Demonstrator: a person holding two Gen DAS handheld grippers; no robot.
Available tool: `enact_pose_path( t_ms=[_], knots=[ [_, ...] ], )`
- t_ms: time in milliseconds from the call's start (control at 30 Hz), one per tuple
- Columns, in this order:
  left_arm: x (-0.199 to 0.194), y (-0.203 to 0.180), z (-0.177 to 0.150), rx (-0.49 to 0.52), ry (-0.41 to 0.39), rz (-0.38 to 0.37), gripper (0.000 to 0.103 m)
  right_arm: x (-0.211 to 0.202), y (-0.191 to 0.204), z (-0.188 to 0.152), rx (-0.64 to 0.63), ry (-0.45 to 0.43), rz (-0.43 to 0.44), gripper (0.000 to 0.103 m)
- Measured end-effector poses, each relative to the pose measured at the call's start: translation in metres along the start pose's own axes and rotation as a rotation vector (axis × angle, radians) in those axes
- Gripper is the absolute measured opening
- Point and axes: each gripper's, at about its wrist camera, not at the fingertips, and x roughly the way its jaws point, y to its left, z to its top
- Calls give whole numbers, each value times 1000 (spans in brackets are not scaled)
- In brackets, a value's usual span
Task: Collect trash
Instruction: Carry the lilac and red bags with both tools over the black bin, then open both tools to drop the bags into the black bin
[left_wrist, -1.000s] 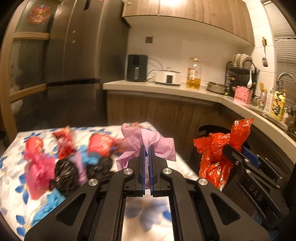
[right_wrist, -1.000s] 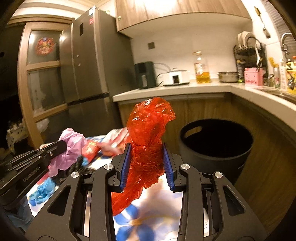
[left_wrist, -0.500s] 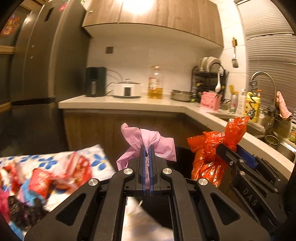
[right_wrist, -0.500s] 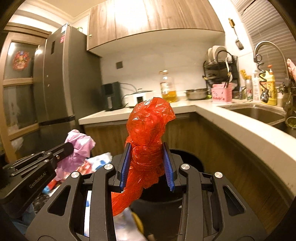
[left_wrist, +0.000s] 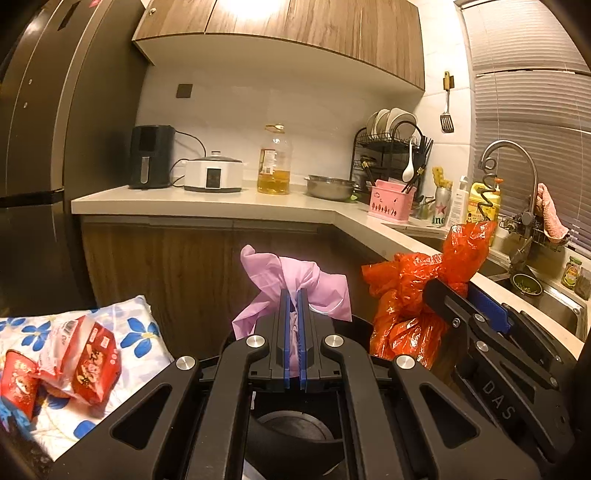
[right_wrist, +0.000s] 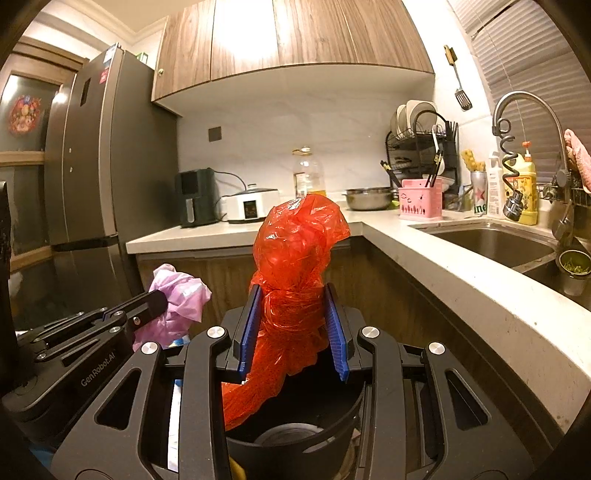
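My left gripper is shut on the knotted neck of a pink plastic bag and holds it above the black trash bin. My right gripper is shut on the neck of a red plastic bag, whose tail hangs into the bin. The right gripper with the red bag shows at the right of the left wrist view. The left gripper with the pink bag shows at the left of the right wrist view.
A table with a floral cloth at the left holds red snack packets. A kitchen counter with a sink runs along the right and back. A grey fridge stands at the left.
Both grippers have swung right from over the floral table to over the black bin, each still holding its bag. The table's trash has slid out to the left.
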Motion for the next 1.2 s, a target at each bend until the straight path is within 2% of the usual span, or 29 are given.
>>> enact_pose_path(
  t_ms=[500, 700, 767, 933, 1000, 1133, 1200],
  knots=[
    [28, 1, 0, -15, 31, -32, 3, 27, -3, -6, -28, 14, -10, 35],
    [37, 3, 0, -20, 42, -35, 4, 33, -8, -7, -16, 24, -8, 39],
    [39, 4, 0, -22, 46, -35, 11, 35, -9, -8, -6, 31, -6, 42],
    [37, 14, -2, -42, 35, -11, 47, 37, -13, -10, 5, 37, -12, 52],
    [34, 19, -3, -57, 31, 11, 57, 37, -14, -11, 14, 39, -14, 56],
    [25, 30, -5, -79, 26, 57, 75, 32, -14, -13, 20, 45, -16, 67],
    [19, 34, -8, -75, 23, 82, 80, 28, -12, -14, 21, 51, -15, 71]
  ],
)
